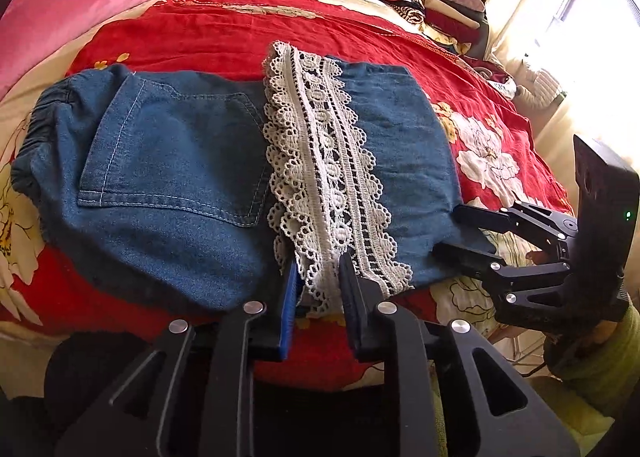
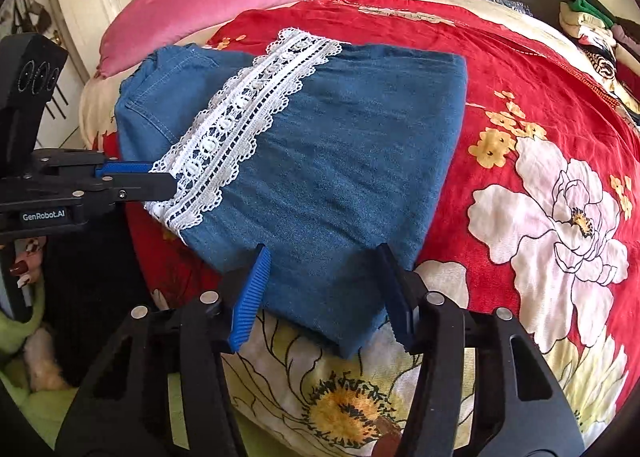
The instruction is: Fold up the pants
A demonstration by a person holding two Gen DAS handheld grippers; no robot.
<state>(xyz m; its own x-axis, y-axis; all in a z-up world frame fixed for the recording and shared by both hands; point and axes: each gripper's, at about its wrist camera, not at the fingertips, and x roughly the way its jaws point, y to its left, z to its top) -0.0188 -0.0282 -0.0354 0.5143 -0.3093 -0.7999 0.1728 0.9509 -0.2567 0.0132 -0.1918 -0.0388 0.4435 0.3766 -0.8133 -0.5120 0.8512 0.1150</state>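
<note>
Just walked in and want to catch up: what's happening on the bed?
A person is folding denim pants with a lace hem on the floral bedspread, one claw in each hand. The left claw pinches the lace at the near edge. The right claw straddles the near denim corner, pads not yet pressing.

Your right gripper (image 2: 324, 293) has its blue-padded fingers (image 2: 250, 297) straddling the near edge of the folded blue denim pants (image 2: 340, 161) with white lace trim (image 2: 232, 121); I can't tell if they pinch. They're lying on the red floral bedspread (image 2: 560, 193). Your left gripper (image 2: 162, 181) is nipping the lace end.
</note>
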